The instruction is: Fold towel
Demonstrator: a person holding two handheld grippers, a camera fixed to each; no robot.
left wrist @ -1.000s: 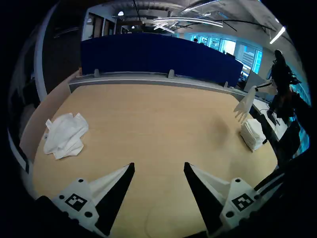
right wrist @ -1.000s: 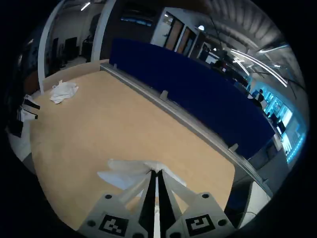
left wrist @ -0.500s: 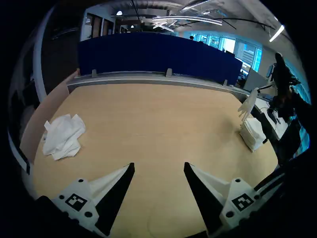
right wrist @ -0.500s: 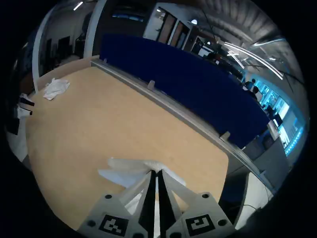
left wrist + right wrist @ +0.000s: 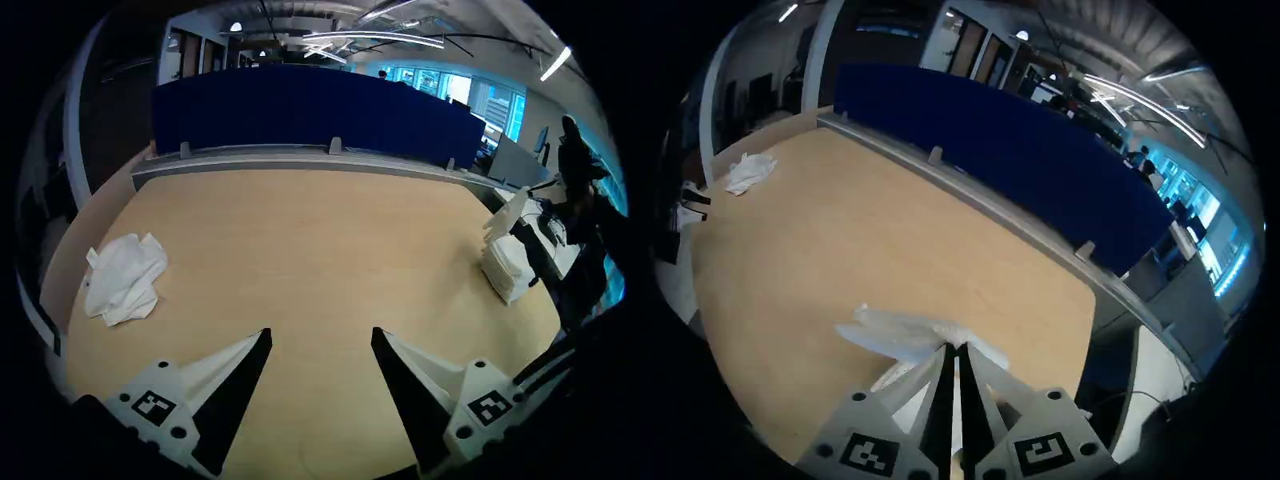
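1. Left gripper view: the left gripper (image 5: 320, 332) has its fingers wide apart, nothing between them, above the table (image 5: 320, 240). A crumpled towel (image 5: 122, 276) lies at the far left. A stack of folded towels (image 5: 506, 274) sits at the right edge.
2. Right gripper view: the right gripper (image 5: 955, 349) has its fingers pressed together, clamped on a white towel (image 5: 900, 336) above the table.

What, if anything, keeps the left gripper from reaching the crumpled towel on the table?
Probably yes, nothing visible: the left gripper is open and empty, with bare table between it and the crumpled towel to its left. The right gripper, shut on another towel, is well aside.
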